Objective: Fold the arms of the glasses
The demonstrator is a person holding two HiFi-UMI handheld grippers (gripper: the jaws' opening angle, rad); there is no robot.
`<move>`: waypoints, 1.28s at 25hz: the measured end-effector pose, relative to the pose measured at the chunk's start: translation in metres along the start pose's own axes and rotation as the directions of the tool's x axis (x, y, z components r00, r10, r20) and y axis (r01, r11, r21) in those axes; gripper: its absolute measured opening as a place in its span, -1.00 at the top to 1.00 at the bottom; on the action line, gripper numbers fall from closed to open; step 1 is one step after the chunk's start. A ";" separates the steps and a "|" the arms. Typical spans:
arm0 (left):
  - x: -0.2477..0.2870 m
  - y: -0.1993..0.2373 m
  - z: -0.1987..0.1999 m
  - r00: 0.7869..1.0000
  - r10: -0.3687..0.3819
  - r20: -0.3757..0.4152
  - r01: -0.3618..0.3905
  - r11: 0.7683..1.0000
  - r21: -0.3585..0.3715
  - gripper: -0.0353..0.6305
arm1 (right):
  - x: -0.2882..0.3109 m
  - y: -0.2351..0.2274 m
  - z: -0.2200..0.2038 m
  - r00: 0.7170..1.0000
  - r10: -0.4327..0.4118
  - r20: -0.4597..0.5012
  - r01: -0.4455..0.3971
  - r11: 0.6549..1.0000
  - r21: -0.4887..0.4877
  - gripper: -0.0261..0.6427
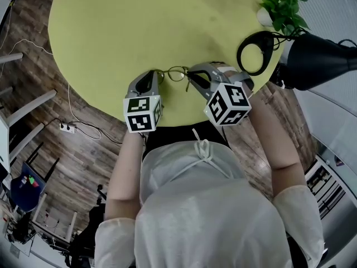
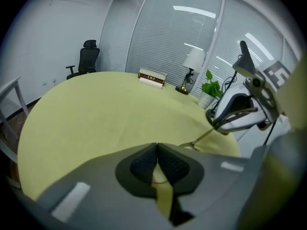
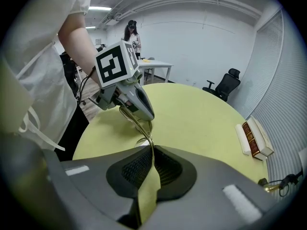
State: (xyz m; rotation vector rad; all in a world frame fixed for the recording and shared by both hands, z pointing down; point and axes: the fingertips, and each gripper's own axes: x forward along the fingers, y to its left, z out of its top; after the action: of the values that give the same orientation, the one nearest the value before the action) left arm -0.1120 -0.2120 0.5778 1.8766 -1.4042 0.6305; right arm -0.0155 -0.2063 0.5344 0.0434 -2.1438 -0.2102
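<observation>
Thin gold-rimmed glasses [image 1: 177, 73] hang just above the near edge of the round yellow-green table [image 1: 128, 27], held between both grippers. My left gripper [image 1: 160, 76] is at their left end and shut on the glasses; in the left gripper view a fine wire shows between the closed pads [image 2: 144, 164]. My right gripper [image 1: 188, 73] is shut on the other arm, which in the right gripper view runs as a thin gold arm [image 3: 140, 123] from the left gripper [image 3: 127, 97] down into the closed pads [image 3: 165, 169]. The left gripper view shows the glasses arm [image 2: 204, 137] reaching to the right gripper [image 2: 240, 111].
A black desk lamp [image 1: 315, 57] with a ring head [image 1: 255, 52] and a potted plant [image 1: 284, 10] stand at the table's right edge. Books [image 2: 152, 77] and a small shaded lamp [image 2: 193, 63] sit at the far side. An office chair [image 3: 225, 86] stands beyond the table.
</observation>
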 end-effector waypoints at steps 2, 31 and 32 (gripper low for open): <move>0.002 0.002 0.001 1.000 0.003 0.004 -0.003 1.000 -0.012 0.88 | 0.000 0.000 0.001 1.000 0.005 0.004 -0.005 1.000 0.007 0.88; 0.005 -0.008 -0.042 0.987 -0.085 -0.134 0.067 0.989 -0.134 0.88 | 0.006 0.002 0.007 0.997 0.057 -0.055 -0.055 0.997 0.046 0.85; 0.005 -0.008 -0.042 0.988 -0.088 -0.131 0.070 0.988 -0.136 0.88 | 0.008 0.003 0.008 0.996 0.057 -0.071 -0.056 0.998 0.029 0.85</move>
State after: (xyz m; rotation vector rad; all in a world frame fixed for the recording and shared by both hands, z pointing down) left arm -0.1021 -0.1813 0.6066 1.7433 -1.2471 0.6011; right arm -0.0260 -0.2032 0.5372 0.0057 -2.0732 -0.1449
